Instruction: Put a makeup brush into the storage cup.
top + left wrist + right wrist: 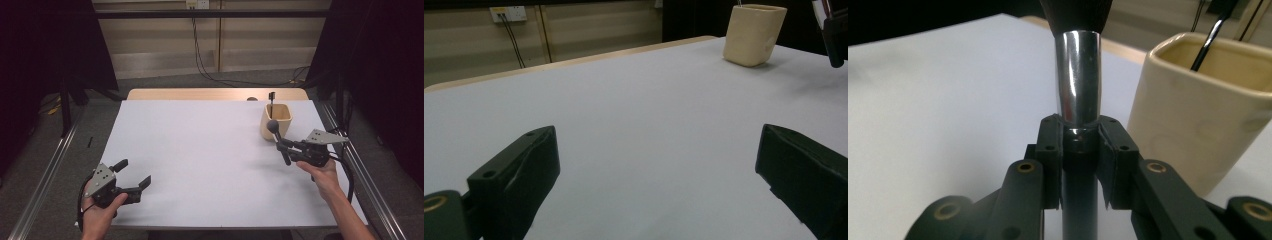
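Note:
My right gripper (286, 145) is shut on a brush (274, 128) with a black head, a silver collar and a black handle. In the right gripper view the pads (1050, 145) clamp the brush (1078, 75) just below the collar, and its head points up and away. The brush hangs above the table just in front of a cream square cup (283, 116), whose wall (1198, 125) is close on the right. A thin black tool (271, 98) stands in the cup. My left gripper (134, 172) is open near the front left corner, with nothing between its jaws (659, 165).
The white table top (210, 160) has a bare wooden strip (200, 94) along its far edge. Metal rails (372, 180) run along both sides on the floor. Cables (200, 55) hang at the back wall. From the left gripper view the cup (753, 35) stands far right.

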Motion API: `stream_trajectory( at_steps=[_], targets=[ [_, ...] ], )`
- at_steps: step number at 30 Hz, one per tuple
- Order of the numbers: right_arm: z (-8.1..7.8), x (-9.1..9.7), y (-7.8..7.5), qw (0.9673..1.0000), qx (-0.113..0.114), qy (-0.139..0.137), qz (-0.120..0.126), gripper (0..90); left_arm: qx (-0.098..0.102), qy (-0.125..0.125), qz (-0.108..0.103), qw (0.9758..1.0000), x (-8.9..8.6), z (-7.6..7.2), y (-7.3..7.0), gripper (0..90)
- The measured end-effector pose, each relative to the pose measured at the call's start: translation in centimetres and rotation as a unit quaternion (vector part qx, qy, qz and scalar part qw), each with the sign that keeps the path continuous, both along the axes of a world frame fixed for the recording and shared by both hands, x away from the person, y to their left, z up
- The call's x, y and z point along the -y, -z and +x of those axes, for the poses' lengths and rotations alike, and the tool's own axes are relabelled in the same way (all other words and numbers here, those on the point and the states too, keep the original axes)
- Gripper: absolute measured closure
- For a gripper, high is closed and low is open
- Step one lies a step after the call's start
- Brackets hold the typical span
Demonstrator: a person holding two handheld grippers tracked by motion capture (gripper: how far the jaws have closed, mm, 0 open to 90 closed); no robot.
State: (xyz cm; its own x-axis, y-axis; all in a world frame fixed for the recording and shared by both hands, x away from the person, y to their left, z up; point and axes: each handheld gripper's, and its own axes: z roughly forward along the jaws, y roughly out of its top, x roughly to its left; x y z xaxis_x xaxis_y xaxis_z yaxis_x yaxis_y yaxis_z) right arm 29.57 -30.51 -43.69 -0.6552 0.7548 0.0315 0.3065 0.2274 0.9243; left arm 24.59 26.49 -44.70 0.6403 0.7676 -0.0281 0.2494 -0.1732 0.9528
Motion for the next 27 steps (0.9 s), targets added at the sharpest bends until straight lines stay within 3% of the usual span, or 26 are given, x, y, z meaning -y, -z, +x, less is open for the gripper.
stream_trajectory(
  at_steps=[10,13,15,20,27],
  targets=[
    [0.0,-0.1,-1.6,0.9991,0.026,0.021,0.026,74.1,0.001,0.002,0.000,1.0000,0.0,0.0,0.0,4.0],
    [0.5,0.2,-2.0,0.9981,0.018,0.050,0.030,74.1,0.001,0.002,0.001,1.0000,0.0,0.0,0.0,4.0],
    [0.8,0.3,-2.0,0.9974,0.017,0.055,0.042,74.2,0.001,0.002,0.001,1.0000,0.0,0.0,0.0,4.0],
    [1.3,0.3,-2.7,0.9972,0.025,0.058,0.039,74.1,0.000,0.002,0.001,1.0000,0.0,0.0,0.0,4.0],
    [2.3,0.3,-3.9,0.9958,0.034,0.065,0.054,74.1,0.003,0.003,-0.001,1.0000,0.0,0.0,-0.1,4.0]
  ],
)
